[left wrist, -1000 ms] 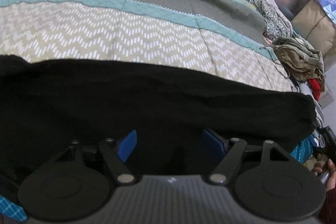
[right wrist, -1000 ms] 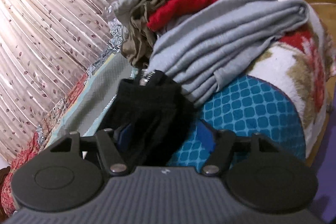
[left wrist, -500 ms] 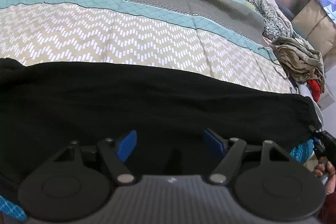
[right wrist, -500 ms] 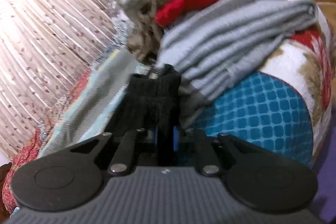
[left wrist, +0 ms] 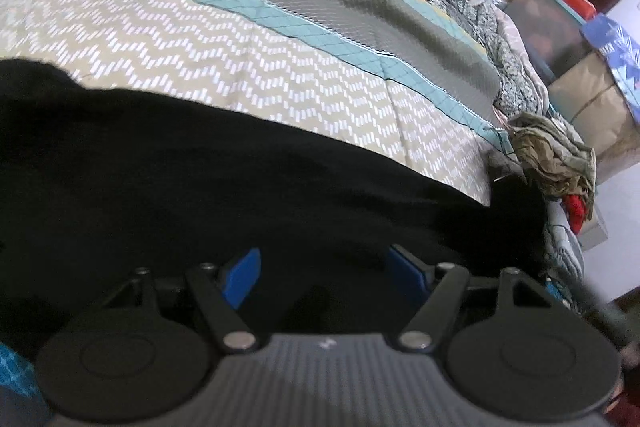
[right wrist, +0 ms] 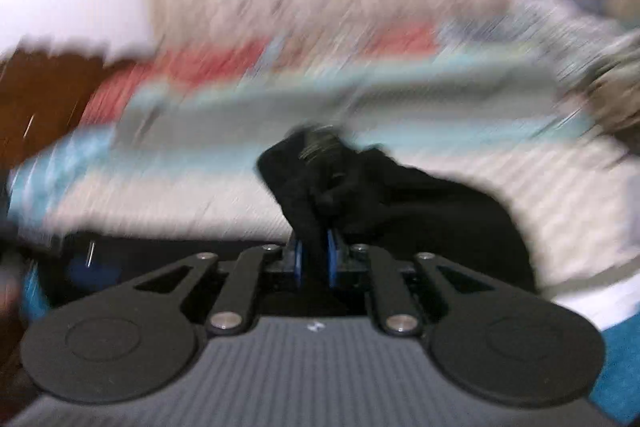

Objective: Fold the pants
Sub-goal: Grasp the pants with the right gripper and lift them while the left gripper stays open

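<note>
Black knit pants [left wrist: 224, 187] lay across the zigzag-patterned bedspread [left wrist: 200, 39]; right gripper [right wrist: 314, 257] pinched their bunched end, left gripper [left wrist: 320, 267] gaped wide above them.

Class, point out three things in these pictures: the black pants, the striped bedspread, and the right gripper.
black pants [left wrist: 240, 195], left wrist view, on the flat middle of the fabric.
striped bedspread [left wrist: 224, 39], left wrist view, on its beige zigzag band.
right gripper [right wrist: 314, 259], right wrist view, between its blue pads.
</note>
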